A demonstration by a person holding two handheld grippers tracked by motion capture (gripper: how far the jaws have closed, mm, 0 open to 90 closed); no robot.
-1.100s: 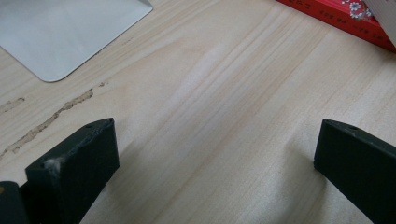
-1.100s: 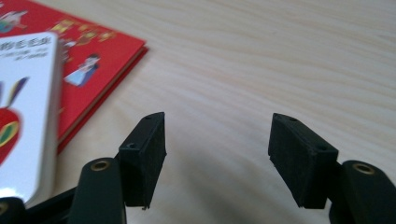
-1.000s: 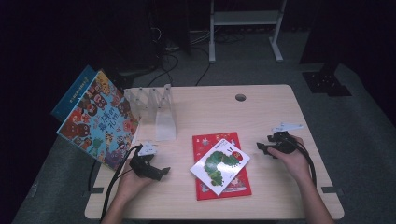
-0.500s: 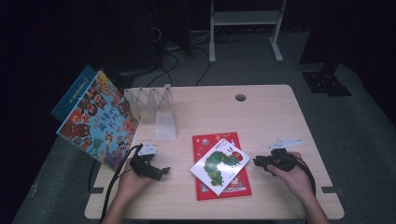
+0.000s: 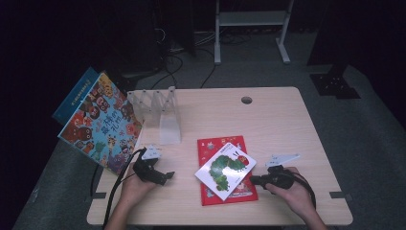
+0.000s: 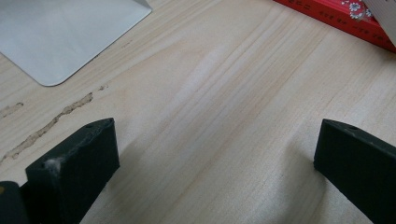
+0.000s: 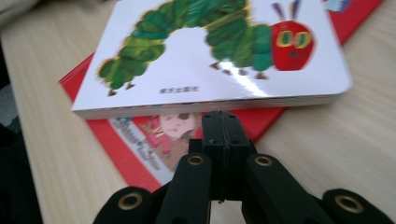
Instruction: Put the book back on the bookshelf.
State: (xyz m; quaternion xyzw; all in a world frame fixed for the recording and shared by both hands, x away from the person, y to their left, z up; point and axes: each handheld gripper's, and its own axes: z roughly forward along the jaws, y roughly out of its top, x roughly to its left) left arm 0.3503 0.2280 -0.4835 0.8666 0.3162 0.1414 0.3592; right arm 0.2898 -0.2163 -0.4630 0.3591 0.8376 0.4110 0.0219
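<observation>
The white, thick-paged board book with a green caterpillar on its cover [image 5: 225,170] lies askew on top of a flat red picture book [image 5: 224,170], which rests on the pale wooden table [image 5: 268,120] in front of the clear acrylic book rack [image 5: 158,111]. To the left of that red book, the left gripper [image 5: 165,176] hovers low over bare wood with its jaws spread wide and nothing between them. To the right of the red book, the right gripper [image 5: 253,180] has just been closing; its jaws now meet tip to tip with nothing caught between them, pointing at the near edge of the caterpillar book [image 7: 212,51], just short of it and over the red cover [image 7: 154,135].

The caterpillar book looks stiff and fairly light, with a glossy cover that could slip under hard pads. Its thick page block overhangs the red book at the corners, so a good hold would likely be a pinch across the thickness at an overhanging edge or corner, or shut jaws slid under that edge to lever it up.

A short line of small dark characters sits under the caterpillar; it is too blurred to read. At the table's left edge a large colourful owl-patterned book [image 5: 99,122] leans against a blue one [image 5: 73,96]; its title characters are too small to make out.
</observation>
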